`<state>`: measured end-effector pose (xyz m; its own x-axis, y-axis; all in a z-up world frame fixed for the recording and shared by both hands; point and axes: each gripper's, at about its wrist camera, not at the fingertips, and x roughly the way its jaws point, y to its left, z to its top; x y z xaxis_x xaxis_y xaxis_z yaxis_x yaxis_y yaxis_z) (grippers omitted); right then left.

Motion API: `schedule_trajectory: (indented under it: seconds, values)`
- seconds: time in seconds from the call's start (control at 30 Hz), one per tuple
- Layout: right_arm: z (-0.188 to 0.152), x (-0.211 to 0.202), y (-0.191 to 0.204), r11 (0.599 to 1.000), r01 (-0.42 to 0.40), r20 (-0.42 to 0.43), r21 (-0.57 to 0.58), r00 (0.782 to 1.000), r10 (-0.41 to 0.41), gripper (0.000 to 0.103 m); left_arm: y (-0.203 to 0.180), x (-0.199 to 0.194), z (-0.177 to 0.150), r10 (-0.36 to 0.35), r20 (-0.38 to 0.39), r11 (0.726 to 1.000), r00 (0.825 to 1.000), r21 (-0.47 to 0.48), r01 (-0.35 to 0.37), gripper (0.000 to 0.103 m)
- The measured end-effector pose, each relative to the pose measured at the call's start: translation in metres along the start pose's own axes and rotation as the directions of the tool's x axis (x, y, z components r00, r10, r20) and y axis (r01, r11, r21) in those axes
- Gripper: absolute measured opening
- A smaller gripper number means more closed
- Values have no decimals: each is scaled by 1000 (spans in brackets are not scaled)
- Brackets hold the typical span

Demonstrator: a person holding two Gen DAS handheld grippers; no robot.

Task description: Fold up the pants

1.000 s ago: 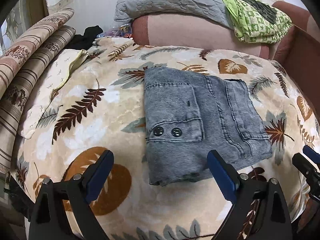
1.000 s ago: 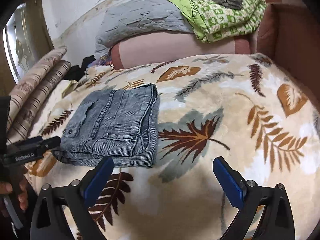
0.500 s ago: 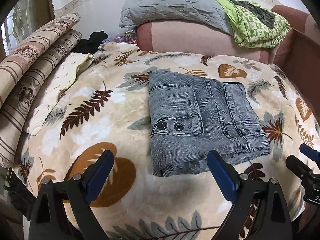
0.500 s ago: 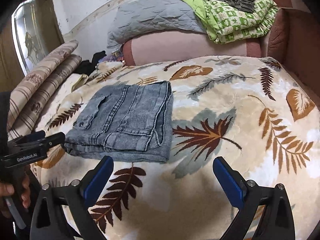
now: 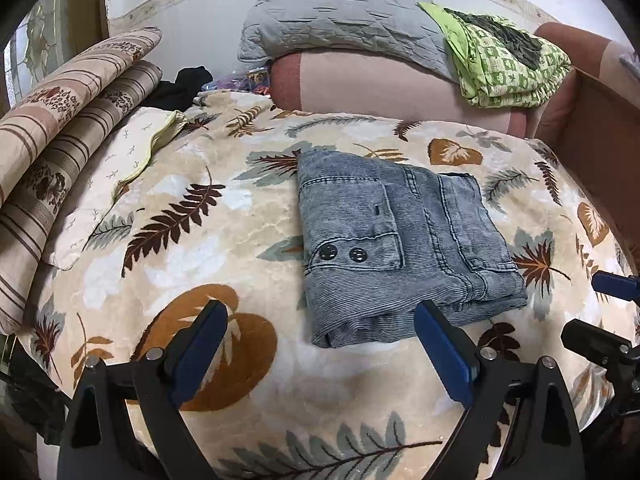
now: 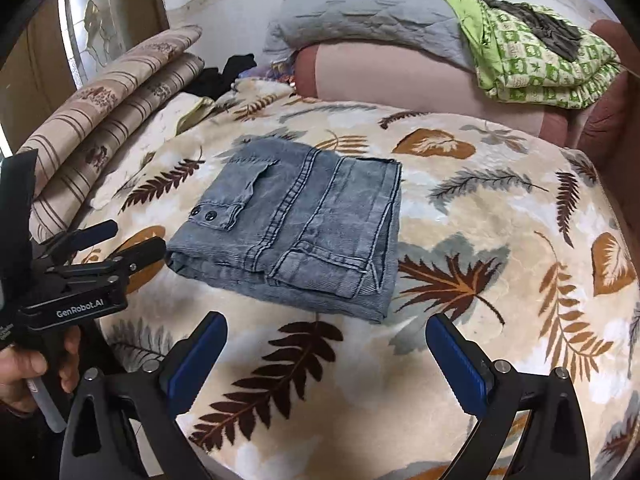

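Both my grippers, left (image 5: 320, 346) and right (image 6: 326, 354), have drawn back from the folded pants (image 5: 404, 244), jaws released, empty. Bumping that bundle could unfold it.

A leaf-print blanket (image 5: 240, 248) lies below a grey pillow (image 5: 340, 16) and green cloth (image 5: 508, 76).

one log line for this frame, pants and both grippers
pants: folded square on leaf blanket | left gripper: open, empty, clear of pants | right gripper: open, empty, clear of pants
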<state>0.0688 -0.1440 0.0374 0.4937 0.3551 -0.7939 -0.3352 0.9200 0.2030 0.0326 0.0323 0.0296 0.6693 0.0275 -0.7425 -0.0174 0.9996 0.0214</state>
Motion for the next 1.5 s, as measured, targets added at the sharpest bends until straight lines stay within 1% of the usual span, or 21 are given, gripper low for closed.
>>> schedule_trajectory:
  seconds: [0.2, 0.3, 0.4, 0.5, 0.57, 0.7, 0.77, 0.83, 0.93, 1.03, 1.1, 1.17, 1.3, 1.4, 1.5]
  values:
    - [-3, 9, -3, 997, -20, -48, 69, 999, 24, 101, 8, 1, -2, 2, -4, 1000, 1000, -11, -3, 94]
    - [-6, 18, -11, 989, -51, -73, 136, 995, 61, 101, 11, 5, -3, -2, -17, 1000, 1000, -17, 1, 94]
    - [-7, 28, -31, 957, -104, -72, 270, 989, 128, 101, 16, 12, -3, -6, -42, 999, 999, -36, 5, 94]
    - [-11, 31, -48, 919, -119, -55, 375, 987, 150, 101, 20, 14, -2, -9, -53, 998, 999, -61, 6, 94]
    - [-10, 26, -47, 933, -85, -47, 351, 993, 109, 101, 19, 12, 2, -1, -40, 998, 999, -59, -1, 94]
    - [-3, 14, -29, 975, -60, -39, 216, 997, 70, 101, 5, -2, 13, -23, 10, 999, 1000, -34, 23, 94]
    - [0, 11, -27, 985, -34, -37, 170, 998, 41, 101, -3, -8, 18, -48, 23, 999, 999, -22, 49, 94]
    - [0, 8, -24, 992, -3, -41, 124, 999, 8, 101, -10, -11, 23, -68, 24, 997, 997, -20, 68, 94]
    - [1, 5, -19, 998, 20, -52, 63, 998, -17, 101, -18, -14, 28, -64, 24, 998, 998, -8, 64, 94]
    - [2, 3, -13, 1000, 27, -51, 9, 998, -27, 101, -20, -17, 29, -104, 39, 994, 994, -10, 105, 94]
    - [4, 4, -9, 1000, 26, -56, -16, 998, -27, 101, -19, -19, 29, -117, 47, 993, 992, -16, 117, 94]
    - [4, 4, -6, 999, 20, -56, -27, 998, -22, 101, -19, -17, 31, -117, 37, 993, 992, -22, 118, 94]
    - [8, 7, -1, 999, 12, -55, -34, 998, -14, 101, -19, -15, 34, -125, 34, 992, 992, -17, 125, 95]
    - [11, 9, 1, 999, 9, -55, -40, 998, -11, 101, -20, -12, 35, -127, 29, 992, 991, -11, 128, 102]
    - [14, 11, 2, 999, 3, -54, -40, 999, -5, 101, -22, -11, 38, -132, 33, 991, 991, -4, 132, 102]
